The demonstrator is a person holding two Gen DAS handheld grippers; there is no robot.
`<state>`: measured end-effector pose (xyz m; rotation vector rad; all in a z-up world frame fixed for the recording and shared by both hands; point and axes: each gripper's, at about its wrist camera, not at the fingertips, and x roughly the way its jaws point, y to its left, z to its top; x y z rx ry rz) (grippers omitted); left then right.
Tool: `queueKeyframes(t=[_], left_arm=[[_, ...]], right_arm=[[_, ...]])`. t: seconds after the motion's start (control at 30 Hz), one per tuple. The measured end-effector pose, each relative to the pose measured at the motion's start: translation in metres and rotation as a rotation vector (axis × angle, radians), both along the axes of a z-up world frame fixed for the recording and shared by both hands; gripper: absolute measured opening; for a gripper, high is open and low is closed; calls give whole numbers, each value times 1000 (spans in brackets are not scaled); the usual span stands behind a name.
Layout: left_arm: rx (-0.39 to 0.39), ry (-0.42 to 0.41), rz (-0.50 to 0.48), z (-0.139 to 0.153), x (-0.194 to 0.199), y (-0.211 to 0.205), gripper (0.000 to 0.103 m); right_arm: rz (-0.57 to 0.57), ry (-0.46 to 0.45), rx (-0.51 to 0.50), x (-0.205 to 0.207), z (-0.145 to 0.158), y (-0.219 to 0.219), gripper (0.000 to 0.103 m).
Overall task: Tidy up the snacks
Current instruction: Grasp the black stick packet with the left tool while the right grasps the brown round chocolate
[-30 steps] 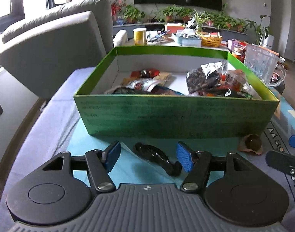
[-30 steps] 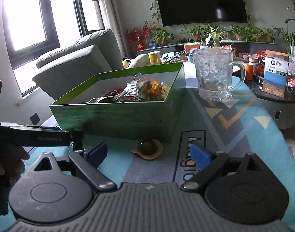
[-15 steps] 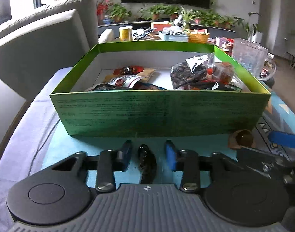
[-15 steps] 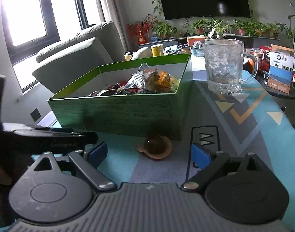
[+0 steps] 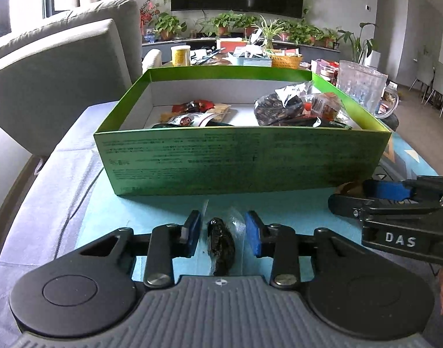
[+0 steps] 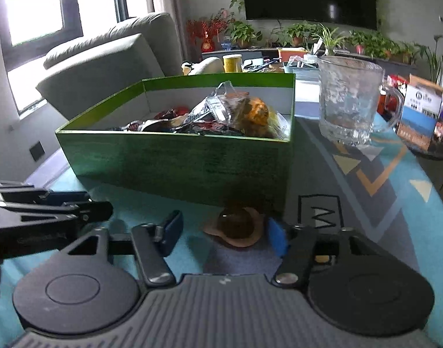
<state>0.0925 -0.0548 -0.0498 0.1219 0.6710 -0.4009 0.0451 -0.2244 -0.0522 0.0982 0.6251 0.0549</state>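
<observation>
Blue cloth covers the surface. Left hand-held gripper has just been closing around a dark wrapped snack, pads not quite touching; right hand-held gripper has just been closing, still apart around a brown snack. Behind sits a green box holding snacks.

The green box's near wall hides the lower parts of the snack packets inside. Its printed text is too small to read. The dark wrapped snack's near end disappears behind the left gripper's body.
</observation>
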Motion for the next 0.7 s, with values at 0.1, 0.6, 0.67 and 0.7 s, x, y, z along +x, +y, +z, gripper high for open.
queueKeyframes(t=[0.1,0.6,0.67,0.7], left_arm=[[-10,-9,-6,3,-2,2,31],[-59,-90,14,36,-20,20,31],[-66,-108,10,43,-20,21,31],[-69,-119,8,47,-20,21,31]], right_arm=[[10,-2,-33,-2,0,3,47],[38,-74,22,-37,24,3,37],[37,-98,24,-42,29,2,37],[37,-112,23,-43,33,2,37]])
